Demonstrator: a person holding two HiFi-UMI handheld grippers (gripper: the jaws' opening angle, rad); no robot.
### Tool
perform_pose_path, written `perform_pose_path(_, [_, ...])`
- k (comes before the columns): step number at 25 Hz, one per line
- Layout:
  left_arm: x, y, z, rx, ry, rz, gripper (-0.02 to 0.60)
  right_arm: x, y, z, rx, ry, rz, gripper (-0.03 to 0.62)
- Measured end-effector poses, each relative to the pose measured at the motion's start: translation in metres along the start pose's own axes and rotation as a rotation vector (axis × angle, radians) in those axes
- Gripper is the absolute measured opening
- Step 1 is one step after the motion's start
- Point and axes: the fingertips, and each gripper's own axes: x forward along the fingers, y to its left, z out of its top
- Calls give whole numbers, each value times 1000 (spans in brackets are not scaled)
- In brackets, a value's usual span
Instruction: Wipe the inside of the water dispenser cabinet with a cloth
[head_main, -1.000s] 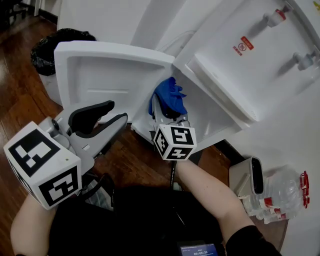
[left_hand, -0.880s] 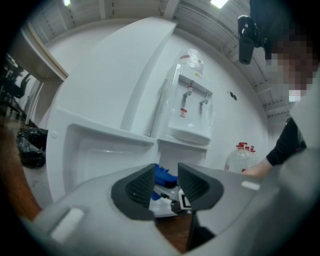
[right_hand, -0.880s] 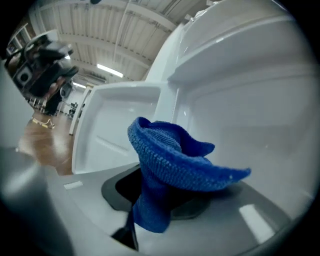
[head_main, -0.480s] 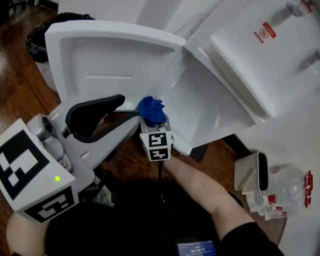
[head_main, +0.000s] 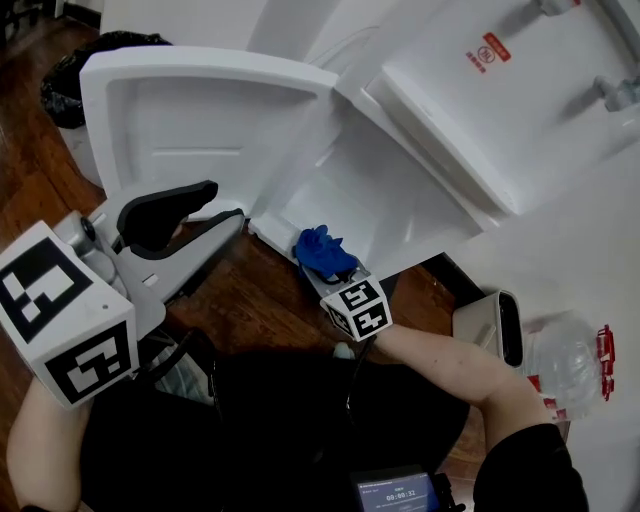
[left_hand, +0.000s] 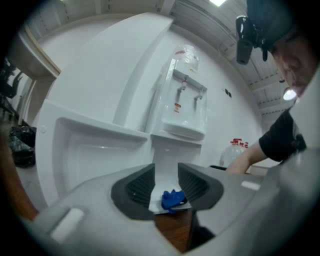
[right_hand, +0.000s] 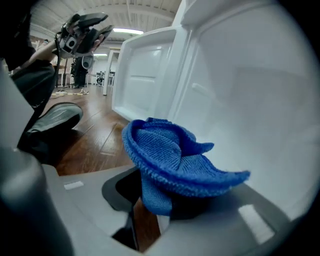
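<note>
The white water dispenser cabinet (head_main: 350, 190) stands with its door (head_main: 200, 110) swung open to the left. A crumpled blue cloth (head_main: 322, 252) is pinched in my right gripper (head_main: 326, 266), which is shut on it. It points down at the front lip of the cabinet floor (head_main: 272, 236). In the right gripper view the cloth (right_hand: 172, 160) bulges over the jaws and hides their tips, with the cabinet's white inner wall (right_hand: 250, 100) close behind. My left gripper (head_main: 228, 222) hovers level beside the door. Its jaws stand slightly apart with nothing between them. Its own view looks at the cloth (left_hand: 173, 199) from farther back.
A black bin bag (head_main: 70, 70) sits behind the door on the wooden floor (head_main: 260, 300). At the right, a white device (head_main: 490, 330) and a clear plastic bottle (head_main: 570, 365) stand beside the dispenser. The dispenser's taps (head_main: 615, 92) are above.
My right gripper has come down and toward me with the cloth, from deeper and higher in the cabinet to its front lower edge. The left gripper has hardly moved.
</note>
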Motion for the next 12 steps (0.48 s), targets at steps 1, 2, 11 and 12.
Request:
perform_pose_path(1, [1,0,-1,1,6,2,146,-10,-3,-13,11,30,21,129])
perform_pose_path(2, [2,1,-3,3,13,4,146,-19,-6,-23,28,59,44,129])
perform_pose_path(11, [8,14,-21,2,72,46,146,-86,-29,-92,186,213,167,129])
perform_pose_path(12, [9,16,-24,2,80,52,146,-89,-31,-96,227,209,164,129])
